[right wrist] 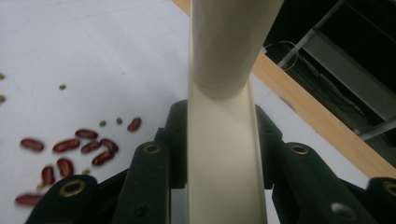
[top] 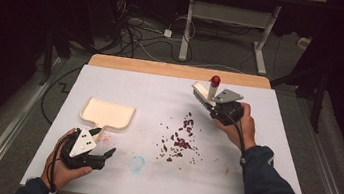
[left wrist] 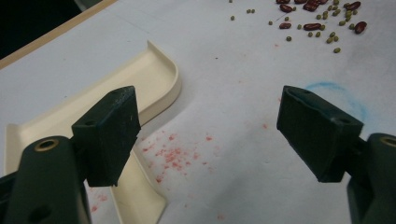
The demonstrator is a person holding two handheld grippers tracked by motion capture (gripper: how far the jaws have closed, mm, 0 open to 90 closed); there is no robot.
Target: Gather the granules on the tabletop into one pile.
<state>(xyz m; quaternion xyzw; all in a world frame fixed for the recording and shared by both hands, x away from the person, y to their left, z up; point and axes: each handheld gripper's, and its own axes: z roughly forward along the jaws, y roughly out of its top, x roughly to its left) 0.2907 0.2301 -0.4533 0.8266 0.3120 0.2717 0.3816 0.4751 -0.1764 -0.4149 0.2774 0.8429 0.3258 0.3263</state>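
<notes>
tongs [left wrist: 208,133] wide apart | cream dustpan [left wrist: 93,114] beside left jaw | beans [left wrist: 313,21] scattered beyond

Left gripper [top: 102,142]: held low at the near left, jaws spread wide apart
Right gripper [top: 209,103]: raised at the far right, jaws clamped

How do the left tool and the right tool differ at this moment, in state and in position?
The left tool is open and holds nothing, while the right tool is shut on the cream brush. The left tool sits low beside the dustpan handle; the right tool is at the far right, beyond the spilled beans. Both have black jaws and are hand-held.
</notes>
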